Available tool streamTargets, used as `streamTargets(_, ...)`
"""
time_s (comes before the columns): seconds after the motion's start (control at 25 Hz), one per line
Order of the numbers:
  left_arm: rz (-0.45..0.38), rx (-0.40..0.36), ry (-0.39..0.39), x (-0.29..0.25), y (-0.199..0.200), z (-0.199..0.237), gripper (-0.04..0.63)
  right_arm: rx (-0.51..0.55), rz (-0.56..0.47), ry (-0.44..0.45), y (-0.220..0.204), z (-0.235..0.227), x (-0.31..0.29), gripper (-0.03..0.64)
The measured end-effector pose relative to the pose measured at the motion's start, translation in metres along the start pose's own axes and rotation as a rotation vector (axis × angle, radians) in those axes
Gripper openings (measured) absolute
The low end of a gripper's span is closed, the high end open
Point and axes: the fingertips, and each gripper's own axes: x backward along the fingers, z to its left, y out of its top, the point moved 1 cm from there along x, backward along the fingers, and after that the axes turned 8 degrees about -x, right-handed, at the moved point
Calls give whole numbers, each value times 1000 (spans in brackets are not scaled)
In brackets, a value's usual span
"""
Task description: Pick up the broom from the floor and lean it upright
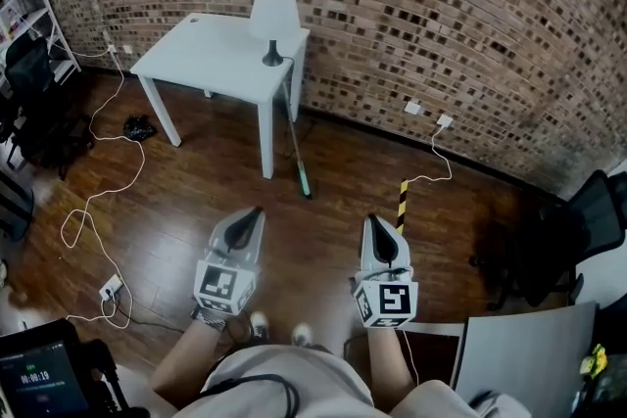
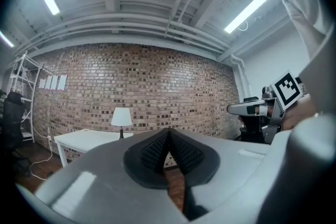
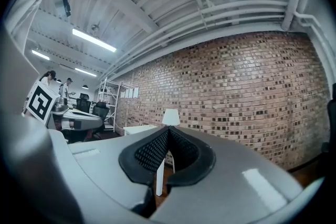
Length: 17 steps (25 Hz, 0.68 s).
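The broom (image 1: 296, 144) leans upright against the front right corner of the white table (image 1: 211, 49), its green head (image 1: 306, 185) on the wooden floor. Both grippers hover well short of it, over the floor in front of the person. My left gripper (image 1: 257, 211) is shut with nothing between its pads, which meet at the tip in the left gripper view (image 2: 168, 131). My right gripper (image 1: 372, 220) is likewise shut and empty, as the right gripper view (image 3: 168, 129) shows. Each gripper appears at the edge of the other's view.
A white lamp (image 1: 273, 15) stands on the table by the brick wall. White cables (image 1: 93, 201) and a power strip (image 1: 110, 289) lie on the floor at left. A black-and-yellow striped bar (image 1: 401, 201) lies ahead at right. Black chairs (image 1: 578, 230) stand at right and far left.
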Motion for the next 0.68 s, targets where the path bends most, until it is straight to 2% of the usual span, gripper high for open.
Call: streamTargets(0.68, -2, 2, -1, -3, -2, 0, 0, -1, 9, 13, -1, 3, -3, 11)
